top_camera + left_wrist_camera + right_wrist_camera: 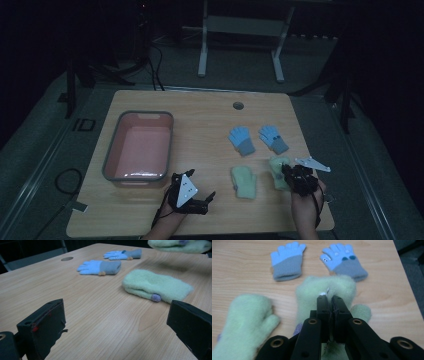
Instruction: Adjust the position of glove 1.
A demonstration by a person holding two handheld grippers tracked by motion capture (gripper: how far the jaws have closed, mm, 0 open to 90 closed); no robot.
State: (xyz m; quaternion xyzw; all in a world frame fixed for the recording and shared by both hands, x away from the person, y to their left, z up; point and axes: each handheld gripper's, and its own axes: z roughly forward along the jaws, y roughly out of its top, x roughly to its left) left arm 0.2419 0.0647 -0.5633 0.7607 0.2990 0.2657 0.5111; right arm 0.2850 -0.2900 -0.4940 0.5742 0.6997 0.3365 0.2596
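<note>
Two pale green mittens are near the table's front right. One green mitten (243,182) (156,286) (247,322) lies flat. The other green mitten (278,169) (325,288) (180,245) hangs lifted off the wood, pinched in my right gripper (290,172) (329,298), whose jaws are shut on its fabric. Behind them lie two blue gloves with grey cuffs, the left blue glove (241,139) (287,261) (100,267) and the right blue glove (273,138) (343,260) (123,254). My left gripper (197,192) (117,327) rests open near the front edge, nothing between its jaws.
A pink tub with a grey rim (112,150) stands on the table's left half. A round cable hole (238,105) sits at the back centre. The table's right edge (312,165) runs close to my right hand.
</note>
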